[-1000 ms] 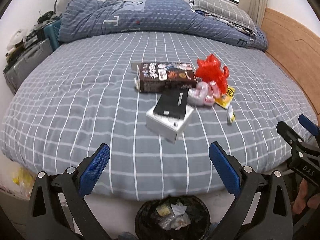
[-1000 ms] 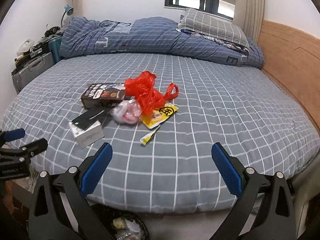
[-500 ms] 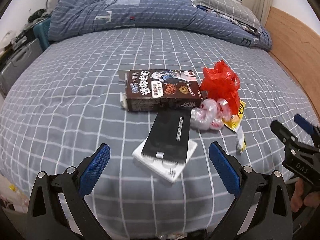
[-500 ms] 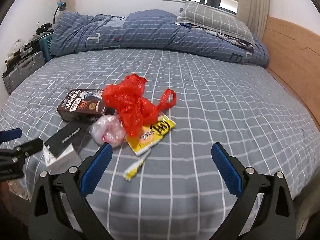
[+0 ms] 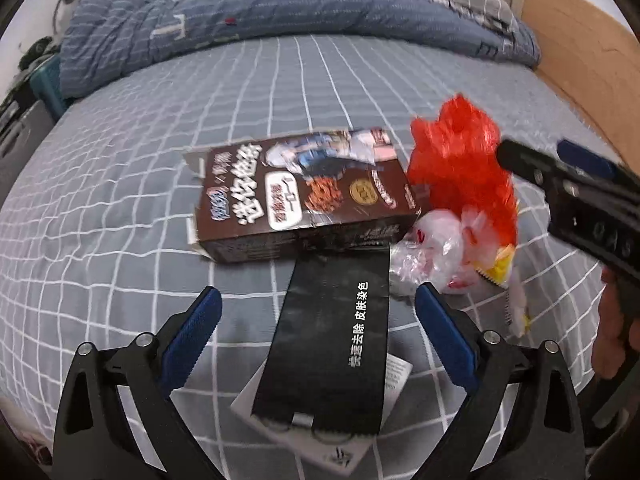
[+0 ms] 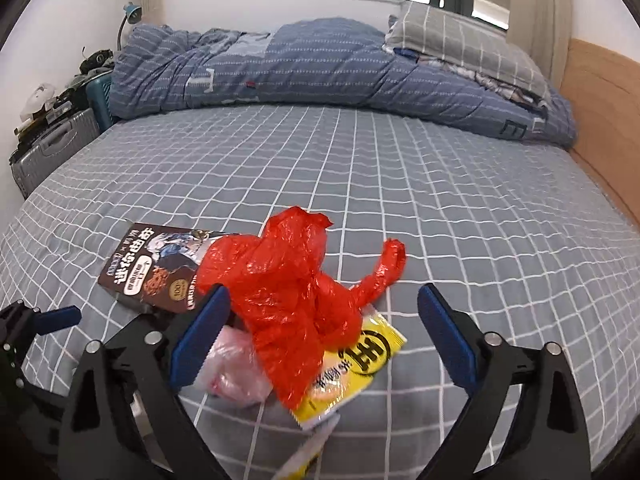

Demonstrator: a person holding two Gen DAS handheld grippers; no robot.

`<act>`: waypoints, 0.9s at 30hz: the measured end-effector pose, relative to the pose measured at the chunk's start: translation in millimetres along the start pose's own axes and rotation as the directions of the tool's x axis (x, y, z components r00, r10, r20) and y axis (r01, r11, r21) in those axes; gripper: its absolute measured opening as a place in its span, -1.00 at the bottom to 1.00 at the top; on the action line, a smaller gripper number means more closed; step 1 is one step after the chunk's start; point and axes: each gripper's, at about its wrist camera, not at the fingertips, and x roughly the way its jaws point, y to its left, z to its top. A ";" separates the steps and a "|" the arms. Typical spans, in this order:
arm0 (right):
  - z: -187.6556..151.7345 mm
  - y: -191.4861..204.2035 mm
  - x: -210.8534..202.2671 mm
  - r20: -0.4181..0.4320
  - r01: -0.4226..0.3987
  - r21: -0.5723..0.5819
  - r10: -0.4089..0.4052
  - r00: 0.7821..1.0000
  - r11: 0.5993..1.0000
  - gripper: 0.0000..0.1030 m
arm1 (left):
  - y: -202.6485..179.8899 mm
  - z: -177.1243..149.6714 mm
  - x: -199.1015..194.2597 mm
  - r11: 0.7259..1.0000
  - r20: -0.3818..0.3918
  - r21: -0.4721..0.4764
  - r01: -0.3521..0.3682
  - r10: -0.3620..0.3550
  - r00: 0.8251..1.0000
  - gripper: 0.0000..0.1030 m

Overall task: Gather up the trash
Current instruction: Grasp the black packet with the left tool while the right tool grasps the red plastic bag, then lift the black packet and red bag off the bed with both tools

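- Nearest in the left wrist view, the left gripper point(image 5: 318, 312) hangs with its blue pads wide apart and nothing between them, just above a black sleeve point(image 5: 332, 344) lying on a white box point(image 5: 320, 436) near the bed's point(image 5: 120, 200) near edge.
- Only this view shows the sleeve and white box plainly; the right wrist view hides them behind its own left finger.
- Just beyond the sleeve lies a brown snack box point(image 5: 304, 196), and beside its right end a clear crumpled wrapper point(image 5: 432, 256) and a red plastic bag point(image 5: 468, 176).
- Over in the right wrist view, the right gripper point(image 6: 320, 324) is also spread open and empty, its pads flanking the red bag point(image 6: 288, 300).
- Only this view shows the yellow packet point(image 6: 360, 364) under the bag clearly, and the bag's loose handle.
- Farther back, the folded blue quilt point(image 6: 300, 64) and a grey checked pillow point(image 6: 460, 44) lie along the far edge.
- Compared with a second ago, both grippers have come much closer to the pile, and the bin below the bed edge has dropped from sight.
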 end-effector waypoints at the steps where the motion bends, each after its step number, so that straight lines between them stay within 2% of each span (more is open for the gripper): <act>1: 0.1 0.4 4.6 -0.011 -0.010 0.000 0.010 1.000 1.000 0.71 | -1.0 0.3 5.7 1.000 -0.019 0.004 0.003 -0.003 1.000 0.70; 3: -0.5 2.8 14.4 -0.031 -0.018 -0.003 0.018 0.999 1.000 0.70 | -1.9 1.0 12.6 1.000 -0.037 0.006 0.014 -0.013 0.999 0.64; 7: -0.8 2.1 31.5 -0.065 -0.046 0.015 0.046 0.997 0.999 0.50 | 2.3 -0.3 23.5 1.000 -0.065 -0.010 0.024 -0.025 0.998 0.49; 11: -2.6 2.9 41.8 -0.089 -0.073 0.029 0.075 0.993 0.997 0.29 | 8.2 -2.0 31.9 0.999 -0.087 -0.027 0.040 -0.043 0.995 0.17; 12: -2.8 3.2 43.4 -0.092 -0.079 0.029 0.081 0.992 0.996 0.20 | 8.8 -1.4 33.3 0.999 -0.089 -0.030 0.041 -0.044 0.995 0.09; 14: -5.0 4.9 49.3 -0.112 -0.085 0.025 0.087 0.990 0.996 0.03 | 10.9 -5.1 34.8 0.998 -0.087 -0.041 0.047 -0.051 0.995 0.09; 16: -7.3 6.2 55.0 -0.135 -0.095 0.026 0.098 0.986 0.995 -0.29 | 12.4 -5.7 34.4 0.998 -0.081 -0.044 0.046 -0.049 0.996 0.08; 19: -9.6 6.8 58.5 -0.147 -0.102 0.029 0.105 0.984 0.994 -0.55 | 14.2 -4.3 30.3 0.998 -0.062 -0.054 0.036 -0.040 0.997 0.00; 27: -3.2 2.4 41.0 -0.087 -0.110 0.021 0.111 0.990 0.994 -0.64 | 20.1 -1.2 23.0 0.998 -0.040 -0.062 0.027 -0.029 0.999 -0.06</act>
